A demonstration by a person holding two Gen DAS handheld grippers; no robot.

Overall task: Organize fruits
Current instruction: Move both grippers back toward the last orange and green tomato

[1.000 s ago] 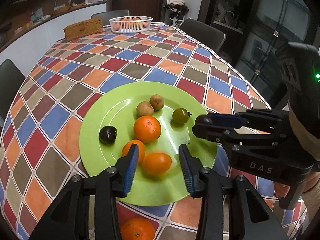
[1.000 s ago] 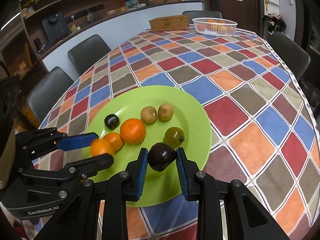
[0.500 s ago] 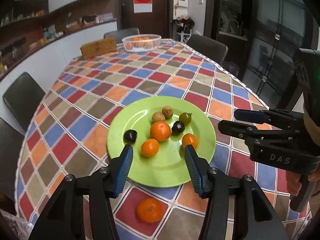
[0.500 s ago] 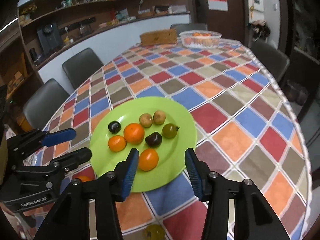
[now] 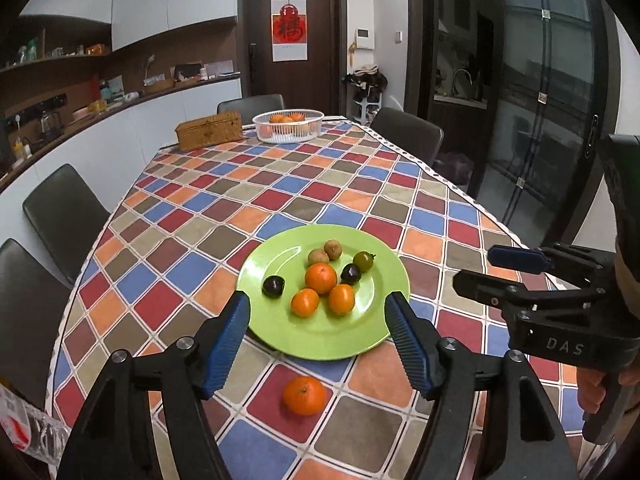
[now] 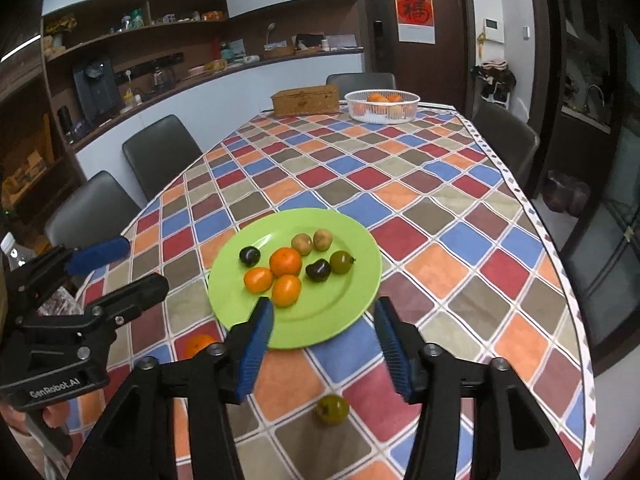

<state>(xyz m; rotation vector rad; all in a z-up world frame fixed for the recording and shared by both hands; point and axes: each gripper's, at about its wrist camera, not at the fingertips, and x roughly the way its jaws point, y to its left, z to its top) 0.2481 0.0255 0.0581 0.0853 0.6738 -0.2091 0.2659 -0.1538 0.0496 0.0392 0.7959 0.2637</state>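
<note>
Fruit, loose, two pieces off the plate: one orange (image 5: 304,395) on the desk by its near edge, just short of the green plate (image 5: 280,344); one green fruit (image 6: 330,409) likewise near that edge, further toward the right side.

Fruit, plated: eight pieces clustered mid-plate, among them a large orange (image 5: 320,277) and two dark plums.

Left gripper (image 5: 318,342): jaws opening, nothing between them, poised above the loose orange. Right gripper (image 6: 324,344): jaws opening, also empty, above the green fruit.

Orientation: all pieces near-round, no real long axis; the loose orange sits stem-dimple up.

Hazards, judged:
- Round fruit may roll off the near edge if nudged by one jaw before the other closes.
- Added pieces could knock the tight cluster and scatter it across the smooth plate.
- Grippers work close together; a collision is possible over the plate.
</note>
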